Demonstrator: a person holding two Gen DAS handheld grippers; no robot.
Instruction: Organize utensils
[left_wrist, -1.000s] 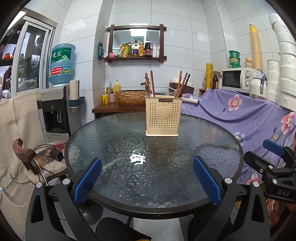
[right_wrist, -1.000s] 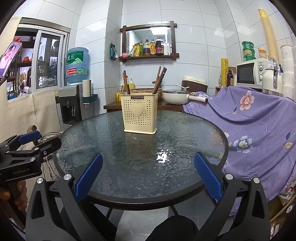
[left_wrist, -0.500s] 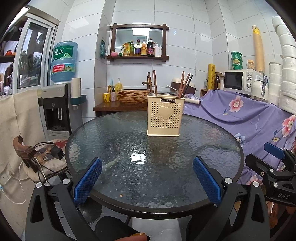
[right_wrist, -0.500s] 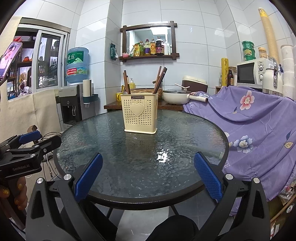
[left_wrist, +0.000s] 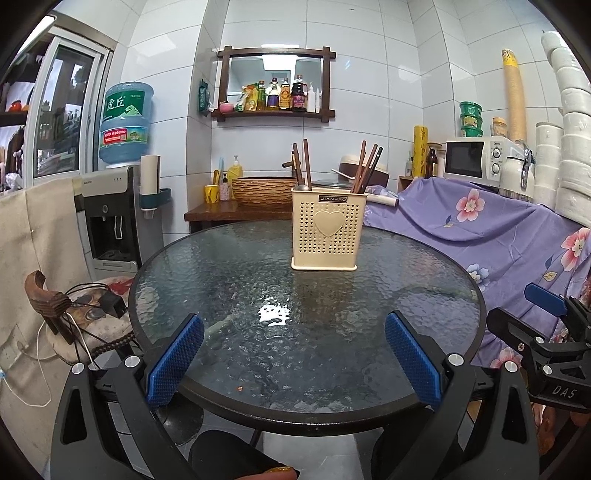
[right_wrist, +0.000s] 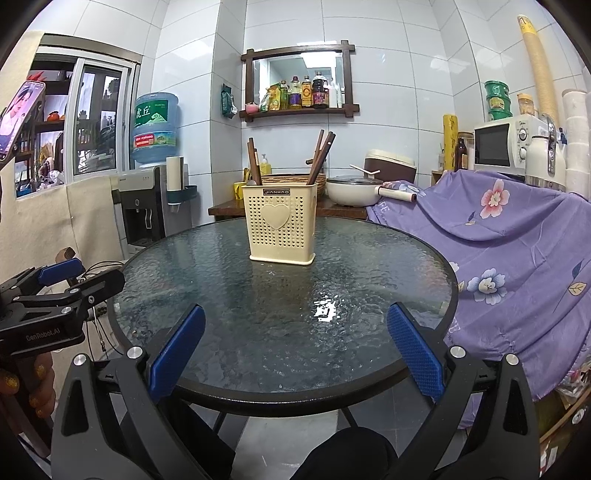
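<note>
Holding my left tool (left_wrist: 293, 356) and my right tool (right_wrist: 295, 352) low at the near edge of the round glass bench (left_wrist: 221, 280), I have both spread wide with nothing between their blue pads (left_wrist: 175, 360). Both hang over the rim and touch nothing. The cream utensil holder (left_wrist: 325, 232) with a heart on its front stands upright on the far half of the bench, well apart from both tools. Dark wooden chopsticks (left_wrist: 365, 166) lean in its right part. More brown sticks (left_wrist: 304, 162) and a spoon tip stand in its left part. A purple flowered cloth (right_wrist: 517, 236) hangs just beside the bench on the right.
</note>
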